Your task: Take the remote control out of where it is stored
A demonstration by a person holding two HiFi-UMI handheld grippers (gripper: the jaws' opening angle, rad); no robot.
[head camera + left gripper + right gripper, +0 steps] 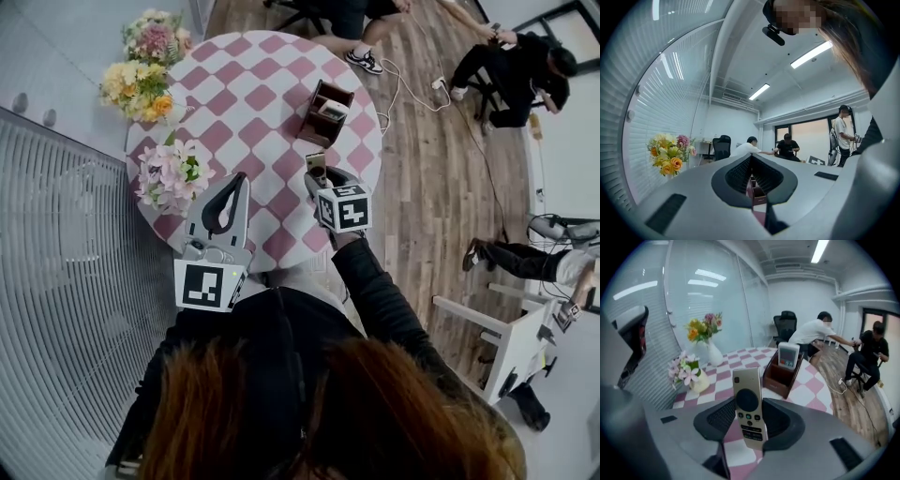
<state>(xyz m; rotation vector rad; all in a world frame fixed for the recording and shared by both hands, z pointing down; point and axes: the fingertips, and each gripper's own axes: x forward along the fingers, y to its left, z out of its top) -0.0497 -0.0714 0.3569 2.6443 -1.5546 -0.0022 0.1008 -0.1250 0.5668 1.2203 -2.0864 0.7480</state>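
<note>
Two remotes: one slim gold remote control and one white remote control with a small screen. One dark brown wooden holder box. One round table in pink-and-white check. Three flower bunches: yellow-orange bunch, pink-green bunch, pale pink bunch. Three other people: person in white trainers, person in black, person at the right edge.

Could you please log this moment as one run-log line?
right gripper: shut on gold remote control, clear of brown holder | left gripper: shut, empty | white remote: in holder
</note>
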